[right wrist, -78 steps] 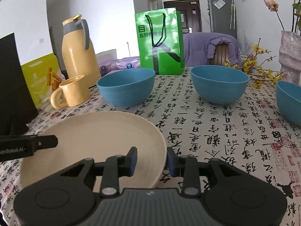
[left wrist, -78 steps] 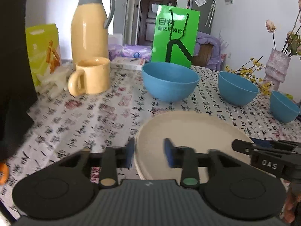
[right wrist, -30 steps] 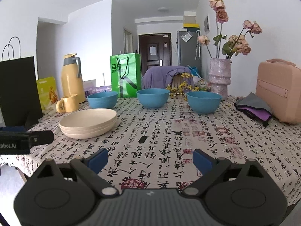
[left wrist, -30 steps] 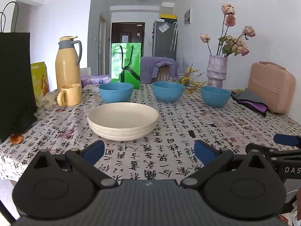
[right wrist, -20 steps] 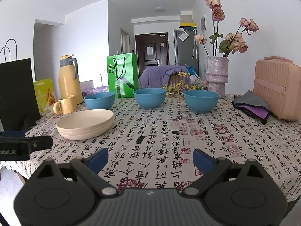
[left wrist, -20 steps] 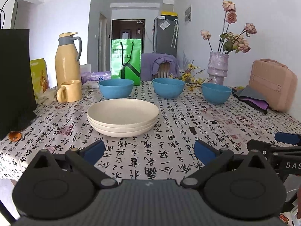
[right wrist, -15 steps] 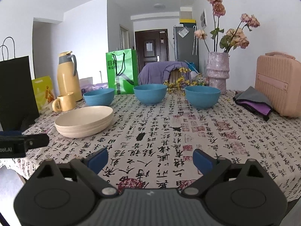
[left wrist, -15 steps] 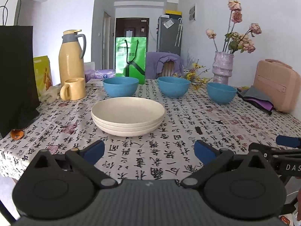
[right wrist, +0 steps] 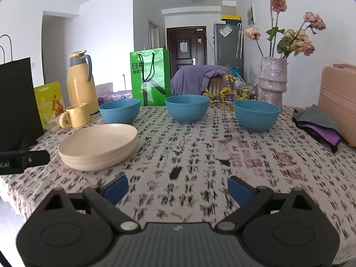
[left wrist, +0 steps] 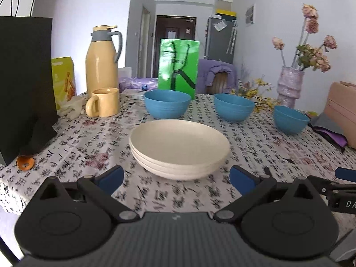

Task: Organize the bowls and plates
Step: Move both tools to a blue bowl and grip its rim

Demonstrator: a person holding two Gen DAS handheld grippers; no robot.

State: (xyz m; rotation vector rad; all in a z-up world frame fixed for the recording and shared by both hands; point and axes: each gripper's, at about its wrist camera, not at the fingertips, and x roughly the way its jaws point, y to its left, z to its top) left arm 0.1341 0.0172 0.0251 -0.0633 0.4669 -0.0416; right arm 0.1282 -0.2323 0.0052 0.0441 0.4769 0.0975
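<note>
Three smooth cream plates [left wrist: 179,145] are stacked on the patterned tablecloth [right wrist: 200,155]; three round blue bowls [right wrist: 187,108] are ranged behind. The left gripper [left wrist: 175,181] and right gripper [right wrist: 177,189] are held wide apart, empty.

Home dining room — clothed table [right wrist: 255,155], fridge [right wrist: 229,46], flower vase [right wrist: 272,81]

My right gripper [right wrist: 177,187]: jaws spread wide, nothing between, low over patterned tablecloth [right wrist: 200,155]. Cream plate stack [right wrist: 99,145] ahead left. Three blue bowls in row behind: left bowl [right wrist: 119,110], middle bowl [right wrist: 187,107], right bowl [right wrist: 256,115], all apart. My left gripper [right wrist: 20,160] pokes in at left edge. Yellow mug [right wrist: 74,115] beside yellow thermos [right wrist: 81,84]. Green bag [right wrist: 150,76] behind bowls.
</note>
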